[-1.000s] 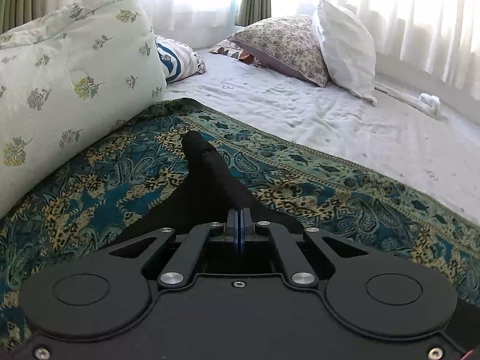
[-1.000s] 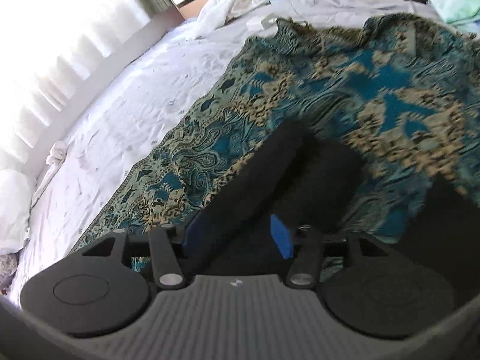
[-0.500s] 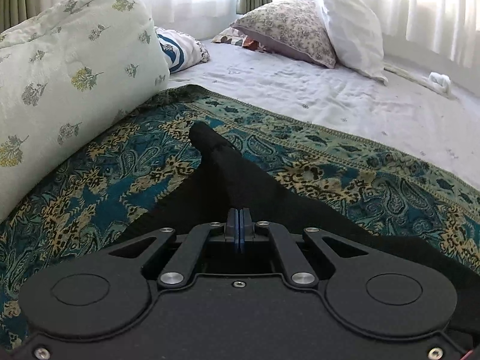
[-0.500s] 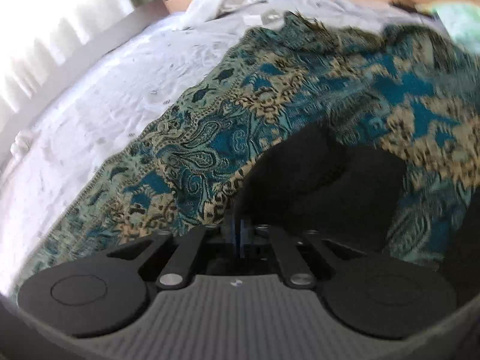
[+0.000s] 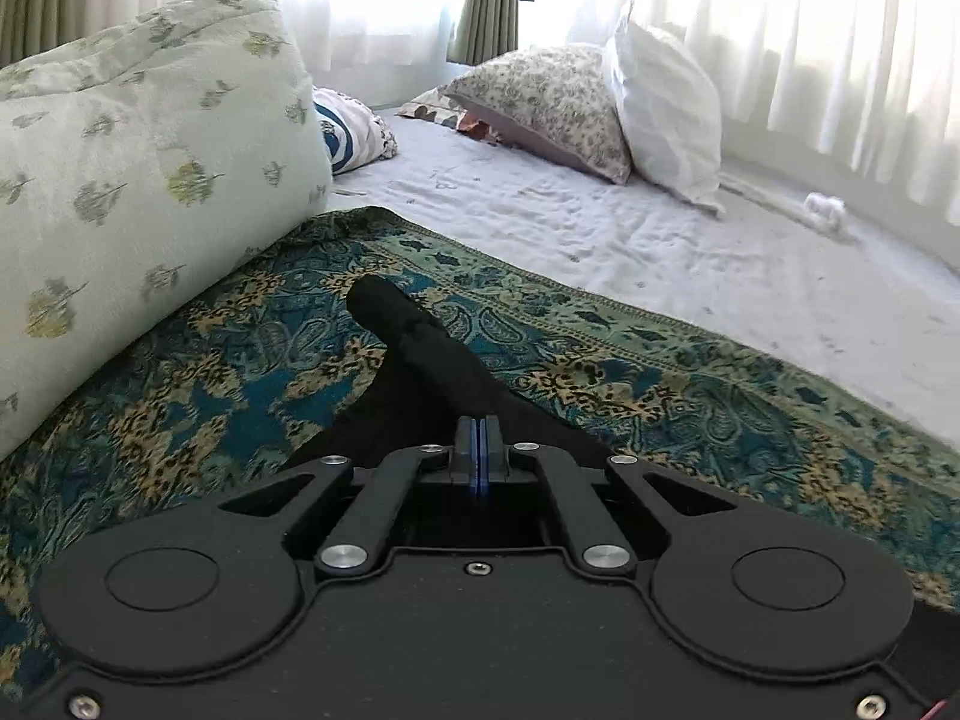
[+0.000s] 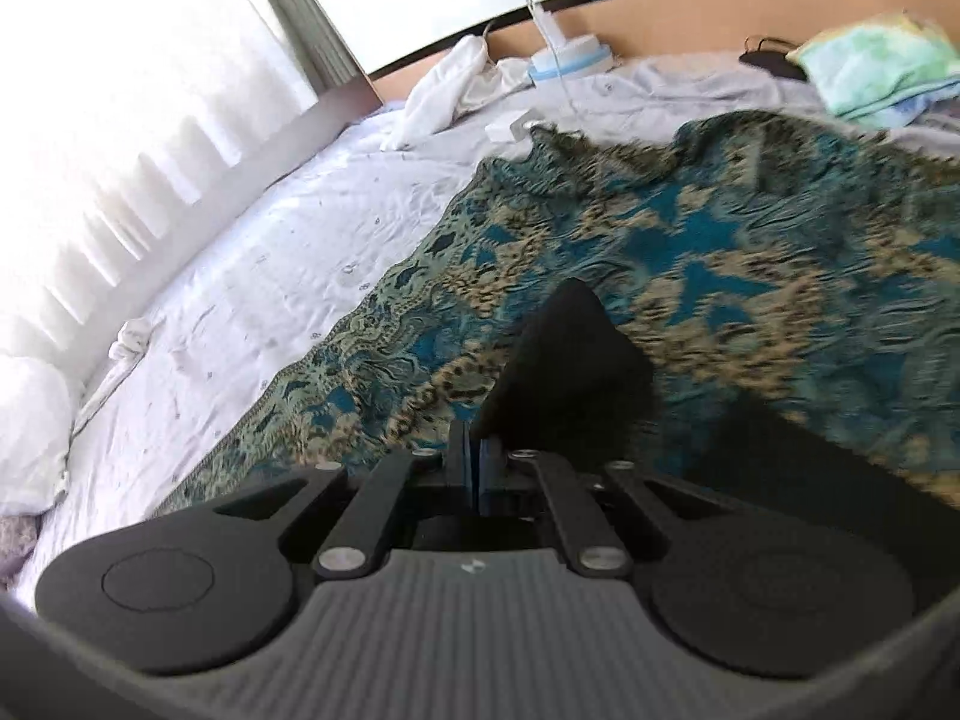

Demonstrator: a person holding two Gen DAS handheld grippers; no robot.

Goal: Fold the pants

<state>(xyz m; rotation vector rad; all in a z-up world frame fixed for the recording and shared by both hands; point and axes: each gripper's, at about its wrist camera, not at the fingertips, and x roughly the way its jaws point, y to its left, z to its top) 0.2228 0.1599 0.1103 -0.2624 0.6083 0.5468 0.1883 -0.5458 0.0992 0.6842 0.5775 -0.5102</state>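
Left gripper [image 5: 480, 441], right gripper [image 6: 474, 450] both clamped on black pants [image 5: 420, 354]. Floral pillow [image 5: 138, 180] just left; paisley blanket [image 5: 660, 384] beneath.

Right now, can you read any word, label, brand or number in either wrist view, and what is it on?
No readable text in either view.
Right gripper body: a small pale emblem, no letters readable.
Black pants: no tag or label showing.
White and blue container by the headboard: too small and blurred to read.
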